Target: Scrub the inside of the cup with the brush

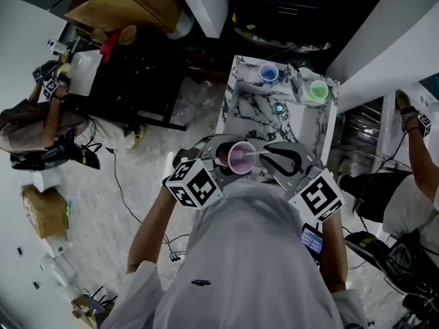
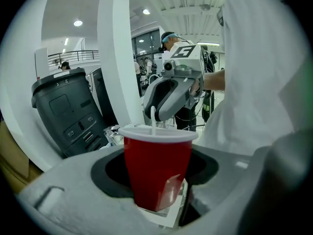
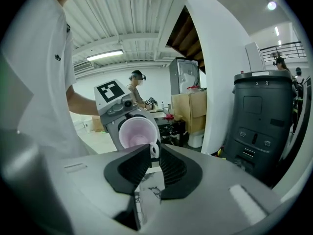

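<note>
In the head view, pale floor (image 1: 103,204) takes up the whole left half, from 7 to 10 o'clock. It is mostly open, crossed by thin cables (image 1: 123,190). Two other people work at the picture's edges, at 9 and at 3 o'clock, well apart from the grippers.

A marble-patterned table (image 1: 250,115) stands at 12 o'clock from the person. Its near edge lies just under the two grippers, and bare marble runs up its middle. A white pillar (image 1: 384,46) slants close along the table's 2 o'clock side, so there is little room on that side. A dark bin (image 3: 261,119) stands beyond it.

The left gripper (image 1: 230,160) comes in from 7 o'clock. Its jaws are clamped on the sides of the red cup (image 2: 156,170), which is held over the table's near edge with its pink inside facing the right gripper (image 3: 152,155). That gripper comes in from 5 o'clock, and its jaws are pinched on the looped end of the white brush (image 2: 153,117) handle. The handle runs down past the rim into the cup.

A blue cup (image 1: 268,72) sits at the table's 11 o'clock corner and a green cup (image 1: 318,90) at its 1 o'clock corner. Both are well clear of the held cup.
</note>
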`<state>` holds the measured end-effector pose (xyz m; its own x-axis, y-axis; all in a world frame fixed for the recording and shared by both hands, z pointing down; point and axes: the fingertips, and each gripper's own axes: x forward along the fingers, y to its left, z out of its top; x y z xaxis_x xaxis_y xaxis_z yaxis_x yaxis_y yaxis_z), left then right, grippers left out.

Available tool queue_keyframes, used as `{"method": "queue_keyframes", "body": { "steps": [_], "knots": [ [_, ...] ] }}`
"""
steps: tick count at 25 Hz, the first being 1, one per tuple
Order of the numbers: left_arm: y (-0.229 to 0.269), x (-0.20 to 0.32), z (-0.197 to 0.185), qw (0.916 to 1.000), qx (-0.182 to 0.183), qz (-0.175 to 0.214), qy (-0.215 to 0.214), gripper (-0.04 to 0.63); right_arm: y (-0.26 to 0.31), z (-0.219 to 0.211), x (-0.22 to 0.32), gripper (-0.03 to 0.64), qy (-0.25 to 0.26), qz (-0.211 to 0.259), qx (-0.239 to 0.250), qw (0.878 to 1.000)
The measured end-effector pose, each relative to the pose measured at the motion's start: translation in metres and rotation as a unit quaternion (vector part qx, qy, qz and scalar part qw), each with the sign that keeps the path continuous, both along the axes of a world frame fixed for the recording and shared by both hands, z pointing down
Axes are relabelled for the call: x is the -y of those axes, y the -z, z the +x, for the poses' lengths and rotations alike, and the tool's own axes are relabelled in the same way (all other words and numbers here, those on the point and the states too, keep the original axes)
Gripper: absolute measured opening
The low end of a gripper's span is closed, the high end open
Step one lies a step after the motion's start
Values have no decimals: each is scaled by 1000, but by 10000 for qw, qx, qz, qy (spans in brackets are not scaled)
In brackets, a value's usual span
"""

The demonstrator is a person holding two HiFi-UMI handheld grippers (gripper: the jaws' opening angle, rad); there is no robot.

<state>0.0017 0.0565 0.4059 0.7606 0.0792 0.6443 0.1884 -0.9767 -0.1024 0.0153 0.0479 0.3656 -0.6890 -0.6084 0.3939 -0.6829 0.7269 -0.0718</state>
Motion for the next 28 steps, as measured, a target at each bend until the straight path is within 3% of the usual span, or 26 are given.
{"method": "queue_keyframes", "body": {
  "steps": [7,16,20,28],
  "knots": [
    [-6,19,5,9996,66,143,236,272,2,3,-1,32,280,-35,-85,9996],
    [-13,31,10,9983,182,523,183,272,15,-6,1,26,443,-98,-324,9984],
    [-23,33,8,9982,220,527,189,272,16,-10,-2,26,756,-154,-681,9947],
    [-32,33,5,9969,325,716,52,272,17,6,14,26,815,-157,-1181,9895]
  ]
}}
